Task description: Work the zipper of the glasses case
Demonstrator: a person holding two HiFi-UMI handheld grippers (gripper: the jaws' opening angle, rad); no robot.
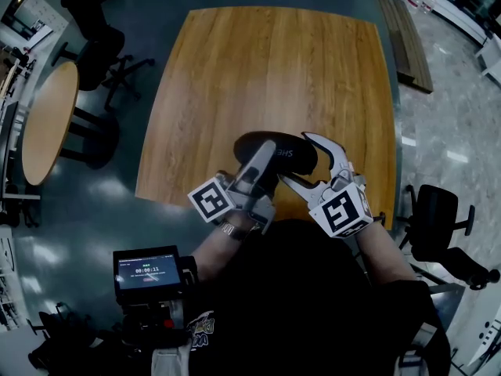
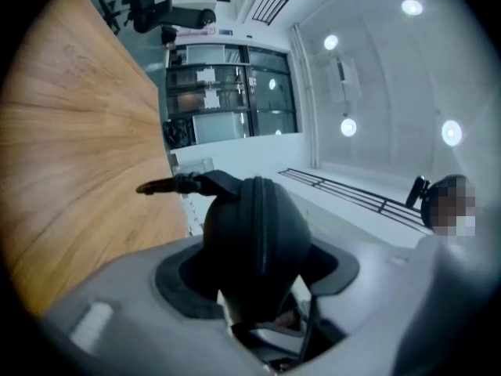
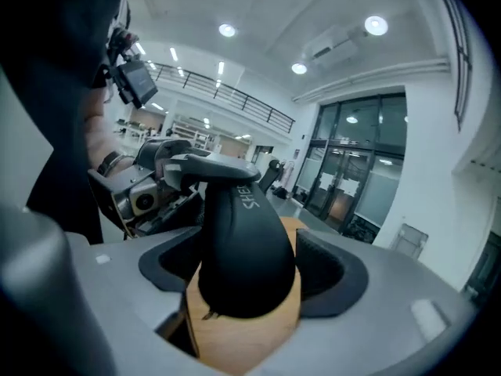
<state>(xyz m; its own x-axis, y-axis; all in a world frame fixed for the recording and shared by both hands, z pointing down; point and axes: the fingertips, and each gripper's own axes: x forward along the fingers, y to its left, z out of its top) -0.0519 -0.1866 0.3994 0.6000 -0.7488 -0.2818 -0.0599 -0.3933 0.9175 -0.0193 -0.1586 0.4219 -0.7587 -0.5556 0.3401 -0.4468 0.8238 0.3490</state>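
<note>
Glasses case gripped in my left tongs, right tongs gaping around it.
My left tongs (image 1: 264,159) are clamped on one end of the black glasses case (image 1: 275,152), its zipper seam (image 2: 262,225) running up the middle. The case is at the worktop's (image 1: 266,69) 6 o'clock edge. My right tongs (image 1: 300,160), at the case's 3 o'clock, stand wide open astride its other end, with worktop showing beside one pad.

Matt black glasses case (image 1: 275,153), wood-grain table (image 1: 274,69)
</note>
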